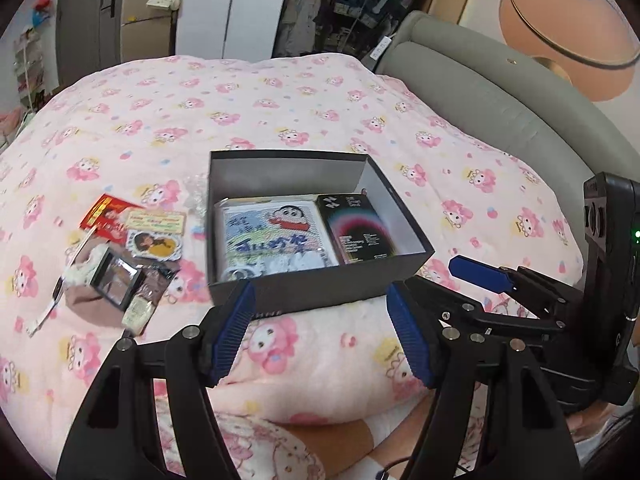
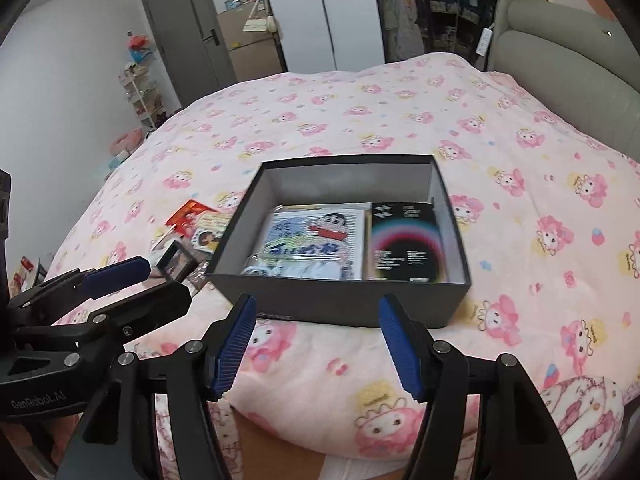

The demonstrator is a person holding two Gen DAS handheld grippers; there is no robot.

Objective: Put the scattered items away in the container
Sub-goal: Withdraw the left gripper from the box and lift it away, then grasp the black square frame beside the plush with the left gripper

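A dark grey open box (image 1: 320, 292) (image 2: 344, 304) sits on the pink bed. Inside lie a cartoon-print pouch (image 1: 272, 236) (image 2: 316, 244) and a black booklet (image 1: 360, 228) (image 2: 404, 244). Left of the box lies a pile of scattered items: a red card (image 1: 104, 212) (image 2: 188, 212), a round sticker (image 1: 154, 244), a small framed picture (image 1: 116, 284) (image 2: 176, 262) and brown packets (image 1: 156, 280). My left gripper (image 1: 320, 332) is open and empty, just before the box's near wall. My right gripper (image 2: 318, 340) is open and empty, also in front of the box.
The pink cartoon-print blanket (image 1: 280, 112) covers the whole bed. A grey padded headboard (image 1: 500, 108) runs along the right. The right gripper shows at the right of the left wrist view (image 1: 492, 276); the left gripper shows at the left of the right wrist view (image 2: 112, 276).
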